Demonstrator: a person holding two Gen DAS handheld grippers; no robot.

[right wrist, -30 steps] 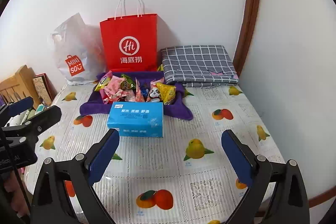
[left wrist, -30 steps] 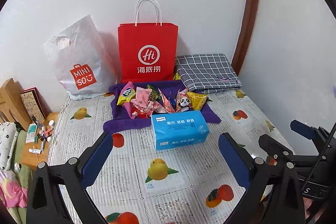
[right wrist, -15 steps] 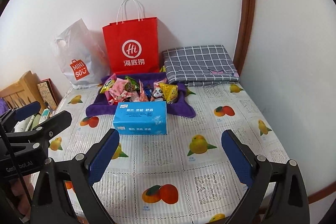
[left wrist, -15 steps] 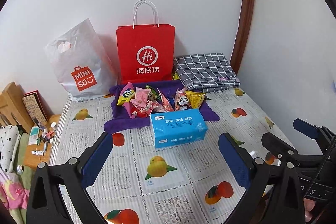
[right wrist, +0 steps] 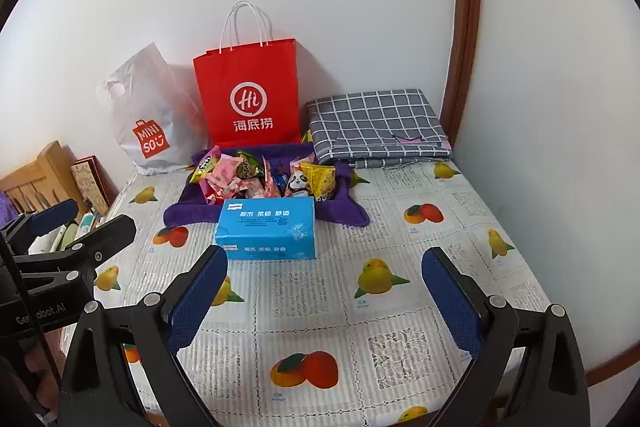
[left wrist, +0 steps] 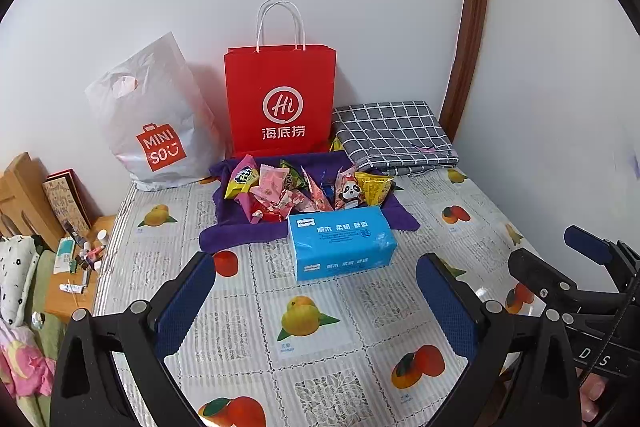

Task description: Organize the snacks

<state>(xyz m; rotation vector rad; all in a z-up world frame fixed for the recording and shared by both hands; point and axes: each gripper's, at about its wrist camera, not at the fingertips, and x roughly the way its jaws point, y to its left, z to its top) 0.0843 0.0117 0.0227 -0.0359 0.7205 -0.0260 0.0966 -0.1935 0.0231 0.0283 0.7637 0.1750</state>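
Both pairs of fingers stand spread wide and hold nothing: the left gripper [left wrist: 316, 301] and right gripper [right wrist: 324, 291] hover above the fruit-print tablecloth [left wrist: 248, 339], well short of the goods. Over the last second both views have drawn back and risen slightly, so the table looks smaller and nothing on it has shifted. Red paper bag [left wrist: 280, 99] stands at the wall; before it the purple cloth [left wrist: 236, 233] bears the snacks [left wrist: 304, 187] in a loose heap, with the blue tissue pack [left wrist: 340, 243] just in front.
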